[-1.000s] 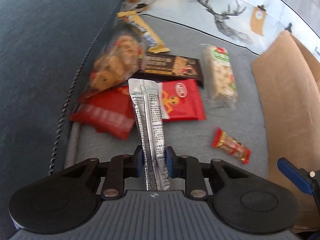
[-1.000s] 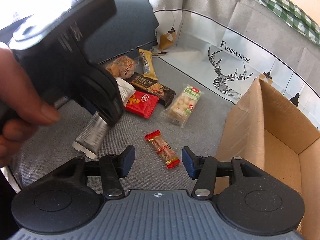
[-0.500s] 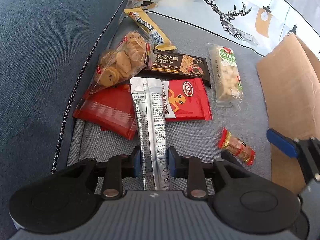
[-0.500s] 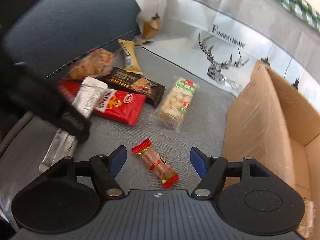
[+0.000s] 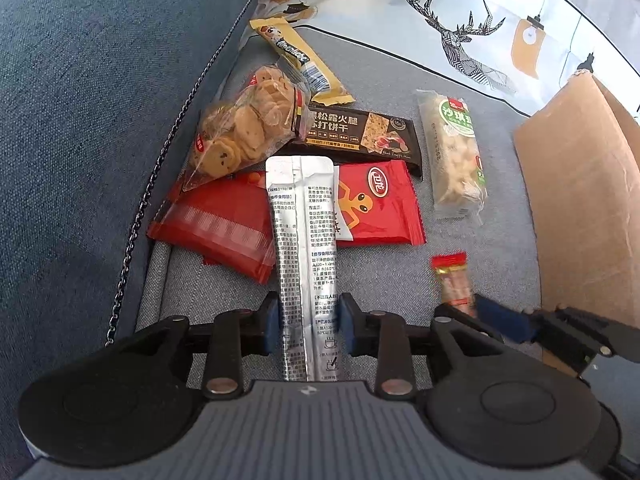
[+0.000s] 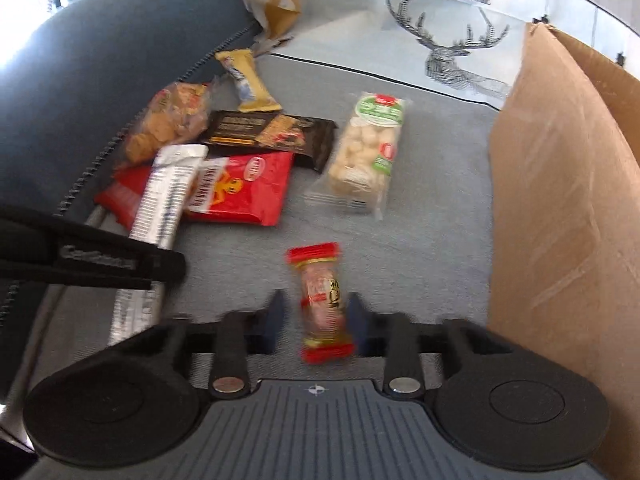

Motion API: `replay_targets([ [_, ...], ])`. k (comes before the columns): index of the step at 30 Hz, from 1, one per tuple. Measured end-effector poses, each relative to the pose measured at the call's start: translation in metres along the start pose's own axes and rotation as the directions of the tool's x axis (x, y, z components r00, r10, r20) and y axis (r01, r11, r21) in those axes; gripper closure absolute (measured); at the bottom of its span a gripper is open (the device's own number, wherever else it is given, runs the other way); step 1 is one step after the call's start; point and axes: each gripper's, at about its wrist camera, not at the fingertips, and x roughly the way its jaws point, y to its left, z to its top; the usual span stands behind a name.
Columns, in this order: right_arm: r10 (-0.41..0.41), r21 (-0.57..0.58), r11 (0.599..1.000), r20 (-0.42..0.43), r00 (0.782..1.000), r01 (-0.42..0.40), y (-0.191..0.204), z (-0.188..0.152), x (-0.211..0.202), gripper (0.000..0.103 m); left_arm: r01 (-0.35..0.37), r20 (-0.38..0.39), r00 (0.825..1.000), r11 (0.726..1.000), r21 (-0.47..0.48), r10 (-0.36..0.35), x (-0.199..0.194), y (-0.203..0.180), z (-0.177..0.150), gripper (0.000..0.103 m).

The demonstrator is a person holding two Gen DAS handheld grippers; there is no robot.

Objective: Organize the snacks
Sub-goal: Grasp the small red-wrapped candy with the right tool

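The right gripper (image 6: 316,322) has dropped over the small sausage (image 6: 325,306), fingers closing around it for the box (image 6: 560,216); the left gripper (image 5: 306,326), fingers opening, straddles the silver sachet (image 5: 304,248).

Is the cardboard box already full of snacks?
No, the cardboard box shows only its bare brown walls, while the snacks, like the black cracker bar, lie outside it on the grey cushion.

Bright daylight, fisheye warp, slight blur
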Motion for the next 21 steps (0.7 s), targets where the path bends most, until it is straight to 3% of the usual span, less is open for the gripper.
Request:
replay_targets([
  [5, 0.126, 0.154, 0.98, 0.026, 0.992, -0.129, -0.016, 0.004, -0.007, 0.083, 0.0, 0.002, 1.0, 1.0, -0.011, 0.0, 0.0, 0.002, 0.001, 0.068],
  [9, 0.146, 0.236, 0.96, 0.026, 0.989, -0.148, -0.026, 0.003, -0.005, 0.081, -0.001, 0.003, 1.0, 1.0, -0.022, 0.002, -0.001, 0.005, 0.001, 0.068],
  [13, 0.131, 0.194, 0.972, 0.028, 0.991, -0.134, -0.021, 0.004, -0.005, 0.057, -0.002, 0.004, 1.0, 1.0, -0.021, 0.002, -0.002, 0.004, 0.001, 0.067],
  [14, 0.132, 0.185, 0.973, 0.031, 0.991, -0.136, -0.02, 0.004, -0.005, 0.055, -0.001, 0.004, 1.0, 1.0, -0.019, 0.001, -0.002, 0.004, 0.002, 0.067],
  [19, 0.121, 0.14, 0.982, 0.025, 0.992, -0.123, -0.014, 0.002, 0.0, 0.056, 0.001, 0.002, 1.0, 1.0, -0.019, -0.001, -0.002, 0.004, 0.002, 0.066],
  [21, 0.113, 0.106, 0.988, 0.025, 0.993, -0.115, -0.009, 0.002, 0.0, 0.068, 0.002, 0.003, 1.0, 1.0, -0.014, -0.002, -0.002, 0.004, 0.002, 0.065],
])
